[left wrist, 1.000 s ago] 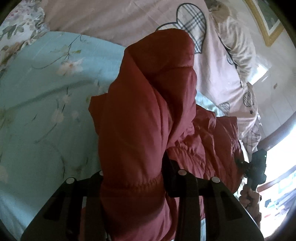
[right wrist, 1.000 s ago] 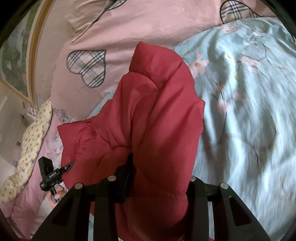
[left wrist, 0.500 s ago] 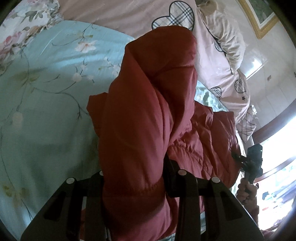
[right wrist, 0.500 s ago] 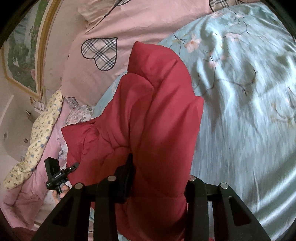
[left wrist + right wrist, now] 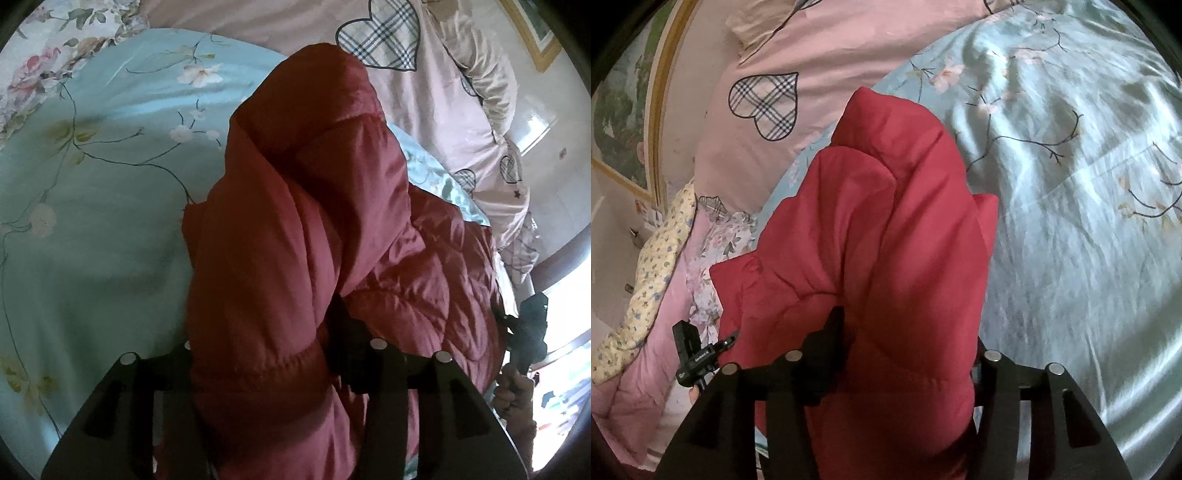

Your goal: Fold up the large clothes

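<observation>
Two tools hold up one padded red jacket (image 5: 295, 258) above a bed, each with a puffy fold of it between its black fingers. From the left wrist view, the left tool (image 5: 258, 354) has a thick roll of the jacket, with a gathered elastic seam across it, filling the gap between its jaws; these jaws have just been opening, and whether the pads press on the cloth at this moment cannot be told, since the fabric bulges over them. From the right wrist view, the right tool (image 5: 908, 354) likewise has a broad quilted fold standing up between its jaws, which have also just been opening; the padding hides the contact, so the grip cannot be judged there either. The jacket rises as a rounded hump ahead of each camera and drapes down and across toward the other tool, its lower part crumpled near the bed's edge. Below it lies a pale blue satin bedspread (image 5: 1071, 240) printed with branches and pink blossoms, shiny and lightly creased. Beyond that is a pink cover with plaid hearts (image 5: 764, 105), and to the far side a cream pillow (image 5: 491, 70) and a yellow flowered quilt (image 5: 653, 266). A gold-framed picture (image 5: 624, 122) hangs on the wall. In the left view the person's hand (image 5: 515, 391) grips the other tool's dark handle against a bright window (image 5: 565, 332).
</observation>
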A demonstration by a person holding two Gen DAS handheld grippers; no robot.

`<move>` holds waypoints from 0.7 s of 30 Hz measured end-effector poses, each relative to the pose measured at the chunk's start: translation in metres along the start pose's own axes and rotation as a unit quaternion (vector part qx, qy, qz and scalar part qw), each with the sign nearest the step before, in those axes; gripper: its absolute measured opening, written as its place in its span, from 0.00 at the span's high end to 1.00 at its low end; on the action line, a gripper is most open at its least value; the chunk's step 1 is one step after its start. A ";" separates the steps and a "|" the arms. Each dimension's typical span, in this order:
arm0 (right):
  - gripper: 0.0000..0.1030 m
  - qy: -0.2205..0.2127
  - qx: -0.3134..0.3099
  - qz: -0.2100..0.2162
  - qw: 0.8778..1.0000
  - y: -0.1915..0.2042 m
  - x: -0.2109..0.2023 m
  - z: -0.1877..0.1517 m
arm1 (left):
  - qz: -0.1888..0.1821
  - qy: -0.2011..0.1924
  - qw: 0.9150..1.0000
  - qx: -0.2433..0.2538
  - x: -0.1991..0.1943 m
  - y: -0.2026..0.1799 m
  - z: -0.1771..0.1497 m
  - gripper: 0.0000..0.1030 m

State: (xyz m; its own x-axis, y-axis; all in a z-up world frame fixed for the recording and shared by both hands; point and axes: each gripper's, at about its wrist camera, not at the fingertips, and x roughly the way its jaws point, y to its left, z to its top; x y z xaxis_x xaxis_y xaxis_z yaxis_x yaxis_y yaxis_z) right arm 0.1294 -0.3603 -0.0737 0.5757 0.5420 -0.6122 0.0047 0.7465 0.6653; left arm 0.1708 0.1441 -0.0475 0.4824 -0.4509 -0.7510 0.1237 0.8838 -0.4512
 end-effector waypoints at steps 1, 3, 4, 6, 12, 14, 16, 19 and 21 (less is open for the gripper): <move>0.43 -0.001 0.002 0.000 1.000 -0.002 0.000 0.000 | 0.008 -0.003 1.000 0.003 0.001 -0.001 0.000 0.52; 0.38 -0.002 0.004 -0.002 1.000 -0.002 0.000 0.000 | 0.025 -0.009 1.000 0.006 0.000 -0.004 -0.001 0.45; 0.36 -0.004 0.003 -0.004 1.000 -0.001 -0.001 0.000 | 0.037 -0.012 0.999 0.007 -0.001 -0.006 -0.001 0.41; 0.33 -0.004 0.001 -0.010 1.000 0.000 -0.002 0.000 | 0.046 -0.014 0.999 0.009 -0.004 -0.008 -0.001 0.40; 0.23 -0.017 -0.007 -0.034 0.999 0.003 -0.013 0.000 | 0.068 -0.024 0.997 0.016 -0.016 -0.014 -0.003 0.36; 0.22 -0.022 -0.016 -0.046 0.999 0.005 -0.017 0.000 | 0.070 -0.029 0.997 0.015 -0.020 -0.014 -0.003 0.34; 0.20 -0.025 -0.025 -0.056 0.998 0.008 -0.020 0.000 | 0.079 -0.032 0.996 0.012 -0.024 -0.012 -0.002 0.26; 0.17 -0.027 -0.035 -0.064 0.997 0.012 -0.022 0.001 | 0.107 -0.045 0.993 0.016 -0.029 -0.010 0.000 0.18; 0.17 -0.028 -0.041 -0.069 0.996 0.015 -0.022 0.001 | 0.100 -0.048 0.994 0.009 -0.032 -0.008 0.002 0.18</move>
State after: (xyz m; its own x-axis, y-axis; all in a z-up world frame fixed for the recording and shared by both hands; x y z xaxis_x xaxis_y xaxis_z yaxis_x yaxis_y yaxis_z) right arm 0.1173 -0.3612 -0.0494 0.6192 0.4104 -0.6694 0.0220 0.8431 0.5373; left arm 0.1562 0.1521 -0.0190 0.5788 -0.2538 -0.7750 0.0333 0.9569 -0.2885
